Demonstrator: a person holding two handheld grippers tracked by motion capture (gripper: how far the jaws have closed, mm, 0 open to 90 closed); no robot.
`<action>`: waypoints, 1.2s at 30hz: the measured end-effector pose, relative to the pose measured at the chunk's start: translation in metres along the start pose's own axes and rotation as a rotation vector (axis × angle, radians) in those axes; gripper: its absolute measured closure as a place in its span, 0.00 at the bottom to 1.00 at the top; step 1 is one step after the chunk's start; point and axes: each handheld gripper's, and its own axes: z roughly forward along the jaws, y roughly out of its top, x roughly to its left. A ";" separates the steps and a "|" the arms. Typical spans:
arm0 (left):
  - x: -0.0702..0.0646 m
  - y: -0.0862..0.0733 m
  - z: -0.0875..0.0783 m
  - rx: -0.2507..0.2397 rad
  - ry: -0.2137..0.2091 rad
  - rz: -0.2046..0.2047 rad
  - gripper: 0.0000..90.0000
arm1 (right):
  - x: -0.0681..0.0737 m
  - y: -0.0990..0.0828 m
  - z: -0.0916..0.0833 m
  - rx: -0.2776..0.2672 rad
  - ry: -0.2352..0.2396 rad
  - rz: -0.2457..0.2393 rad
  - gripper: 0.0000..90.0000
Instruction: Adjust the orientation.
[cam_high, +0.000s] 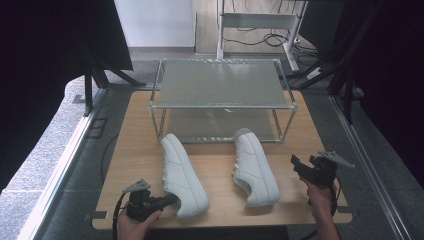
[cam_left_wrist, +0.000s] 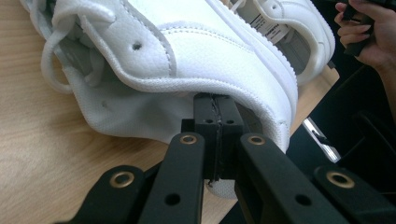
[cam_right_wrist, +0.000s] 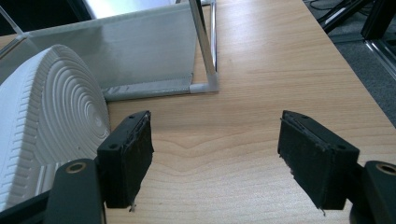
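Two white sneakers lie on their sides on the wooden table (cam_high: 295, 130), soles turned to the right. My left gripper (cam_high: 171, 200) is at the heel of the left sneaker (cam_high: 184, 176). Its jaws are shut, pads pressed flat together, and my left gripper (cam_left_wrist: 217, 105) has its tips tucked under the heel collar of the left sneaker (cam_left_wrist: 187, 42); I cannot tell whether they pinch anything. The right sneaker (cam_high: 256, 169) lies apart from it. Right of that shoe, my right gripper (cam_high: 304, 163) is held up and open. My right gripper (cam_right_wrist: 219, 156) has bare wood between its pads, and the ridged sole of the right sneaker (cam_right_wrist: 51, 126) is at its left.
A two-shelf metal-framed rack (cam_high: 222, 87) stands at the back of the table, with its lower shelf (cam_right_wrist: 140, 51) and corner post (cam_right_wrist: 205, 56) just beyond the right sneaker's toe. The table's right edge and a dark frame run beside my right hand (cam_left_wrist: 369, 37).
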 end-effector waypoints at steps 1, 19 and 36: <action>0.000 0.001 0.001 0.001 -0.002 0.003 1.00 | 0.000 0.000 0.000 0.000 0.000 0.000 0.30; 0.002 0.047 0.037 0.013 -0.009 0.014 0.98 | -0.009 -0.004 0.003 0.015 -0.017 0.026 0.30; -0.038 0.090 0.087 0.123 -0.077 0.119 0.98 | -0.020 -0.006 0.001 0.023 -0.037 0.054 0.30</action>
